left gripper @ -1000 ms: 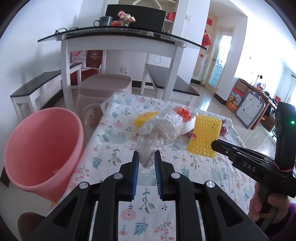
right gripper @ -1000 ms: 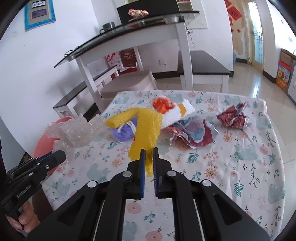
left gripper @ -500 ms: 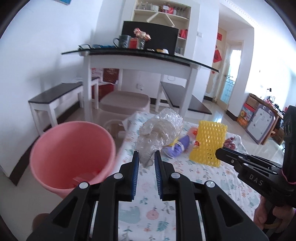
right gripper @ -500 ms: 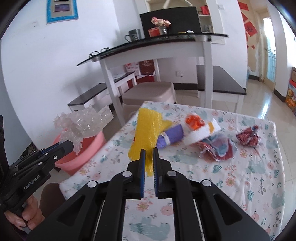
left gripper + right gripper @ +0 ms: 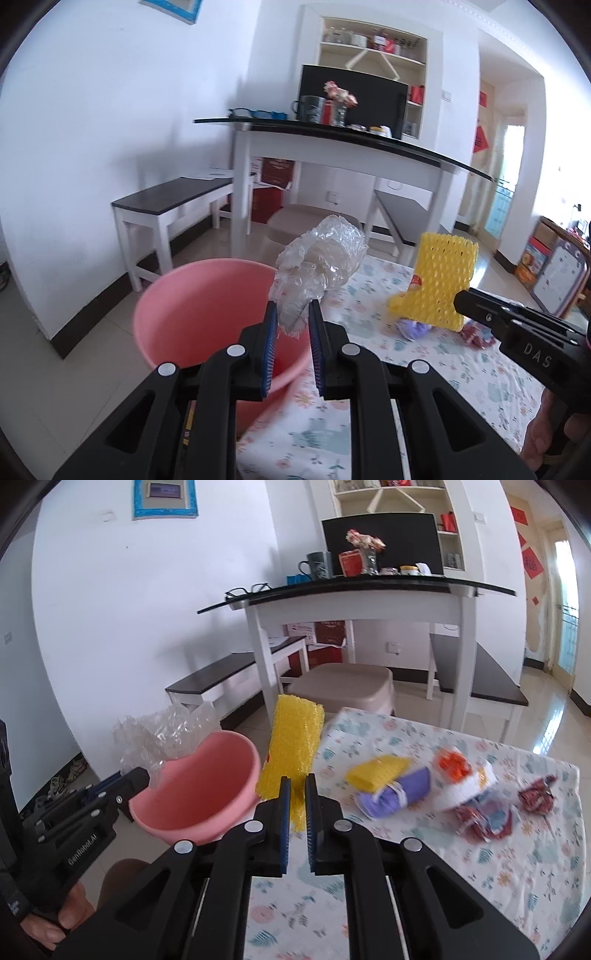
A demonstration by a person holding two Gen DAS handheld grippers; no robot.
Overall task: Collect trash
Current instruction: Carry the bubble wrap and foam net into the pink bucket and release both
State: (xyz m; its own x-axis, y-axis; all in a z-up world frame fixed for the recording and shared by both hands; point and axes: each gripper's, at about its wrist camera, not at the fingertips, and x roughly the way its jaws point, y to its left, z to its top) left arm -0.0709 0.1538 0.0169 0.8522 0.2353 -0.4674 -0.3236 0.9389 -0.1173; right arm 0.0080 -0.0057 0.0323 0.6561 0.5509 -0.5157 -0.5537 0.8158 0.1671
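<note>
The crumpled clear plastic wrap (image 5: 321,258) is pinched by its lower tail between the blue pads of the left gripper (image 5: 291,321), whose jaws stand nearly closed on it; the bundle hangs in the air over the near rim of the pink bucket (image 5: 207,302), at the side closest to the table. The yellow foam net (image 5: 291,753) is clamped at its lower edge in the right gripper (image 5: 297,794), jaws narrowed onto it, and it stands upright just beside the bucket, above the table edge facing the bucket. In the right wrist view the left gripper's black body comes in from the bucket's far-left side, a hand (image 5: 62,912) on its handle. On the flowered tablecloth (image 5: 517,871), away from the bucket, lie a second yellow net piece (image 5: 376,771) resting on a purple roll (image 5: 399,794), an orange and white wrapper (image 5: 458,771) and red crumpled wrappers (image 5: 535,794). Beyond the bucket stand a beige stool (image 5: 343,686), a dark bench (image 5: 173,192) and a tall white table with a black top (image 5: 369,590)
</note>
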